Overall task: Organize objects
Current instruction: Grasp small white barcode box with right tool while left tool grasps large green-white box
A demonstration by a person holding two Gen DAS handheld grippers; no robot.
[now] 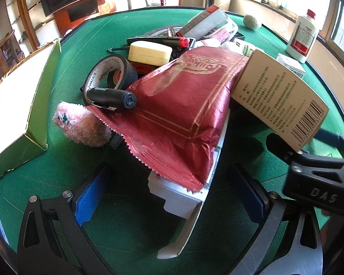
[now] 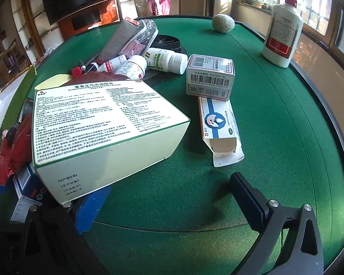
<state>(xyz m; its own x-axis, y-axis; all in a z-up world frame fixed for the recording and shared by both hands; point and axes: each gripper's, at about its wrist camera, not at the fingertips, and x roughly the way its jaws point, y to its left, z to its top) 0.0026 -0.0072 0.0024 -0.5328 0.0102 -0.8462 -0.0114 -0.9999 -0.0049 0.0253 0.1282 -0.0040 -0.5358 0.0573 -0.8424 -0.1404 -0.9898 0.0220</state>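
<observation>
Left gripper (image 1: 172, 202) fingers apart before the red bag (image 1: 178, 105), right gripper (image 2: 169, 197) fingers apart, printed box (image 2: 103, 126) resting against its left pad, pill bottles (image 2: 165, 60) beyond the bag, white bottle (image 2: 283, 34) farthest.

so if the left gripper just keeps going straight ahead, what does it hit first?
Most likely the white box that sits between the open fingers of the left gripper, with the red paper bag draped over it. Depth is uncertain in the fisheye.
</observation>
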